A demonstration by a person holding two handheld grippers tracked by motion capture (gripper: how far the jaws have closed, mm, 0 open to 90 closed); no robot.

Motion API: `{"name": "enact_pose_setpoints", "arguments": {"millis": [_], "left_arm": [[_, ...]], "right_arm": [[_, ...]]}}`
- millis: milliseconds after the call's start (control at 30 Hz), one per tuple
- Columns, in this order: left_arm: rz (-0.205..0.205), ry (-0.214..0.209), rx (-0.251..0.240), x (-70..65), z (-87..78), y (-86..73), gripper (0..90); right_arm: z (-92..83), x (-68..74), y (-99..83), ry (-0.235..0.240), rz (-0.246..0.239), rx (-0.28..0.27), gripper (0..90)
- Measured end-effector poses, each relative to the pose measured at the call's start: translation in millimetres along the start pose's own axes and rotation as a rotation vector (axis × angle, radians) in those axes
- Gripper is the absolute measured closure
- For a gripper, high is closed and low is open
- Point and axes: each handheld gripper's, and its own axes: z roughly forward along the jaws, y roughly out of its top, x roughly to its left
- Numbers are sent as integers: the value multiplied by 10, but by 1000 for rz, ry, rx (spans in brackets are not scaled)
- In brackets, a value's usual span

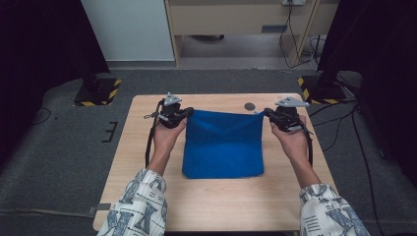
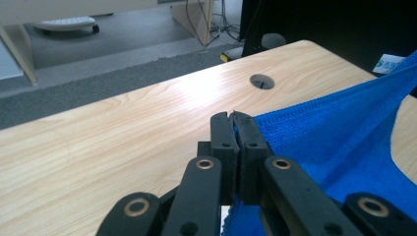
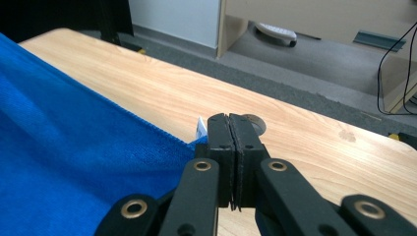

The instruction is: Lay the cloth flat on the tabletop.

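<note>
Roughly centre frame in the high view: one light wooden table (image 1: 216,206) on grey carpet, one round cable hole (image 1: 250,106) near its upper edge. Dark stands with yellow-black striped bases sit at upper left and upper right, pale cabinet along the top.

One blue cloth (image 1: 223,145), middle of the table; its lower part lies flat, its upper edge is lifted and pulled taut between the two claws, sagging in a V at the middle.

Two forearms in patterned sleeves rise from the bottom edge, hands level with each other, one each side of the cloth.

Two claws. Left gripper (image 1: 186,113), just left of the cloth's upper left corner: jaws clamped tight on that corner; the left gripper view shows blue fabric pinched between the pads. Right gripper (image 1: 268,114), at the upper right corner: jaws likewise pressed together on the corner, cloth edge and a small white tag (image 3: 200,129) beside the pads in the right gripper view.
</note>
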Motion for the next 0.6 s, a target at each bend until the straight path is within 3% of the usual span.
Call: {"name": "enact_pose_setpoints", "arguments": {"millis": [367,400,467,567,600], "left_arm": [[-41,18,24,172,119,-95,881],[-53,31,25,190,139,-106,863],[-76,59,25,232,185,-126,746],[-106,95,25,315,241,-157,572],[-106,95,25,315,241,-157,576]], "right_arm": [[220,76,-6,-4,-15,32,875],[244,78,-9,-7,-14,36,846],[308,73,-18,0,-4,35,745],[378,75,-29,-11,6,18,507],[381,79,-33,-14,6,22,475]]}}
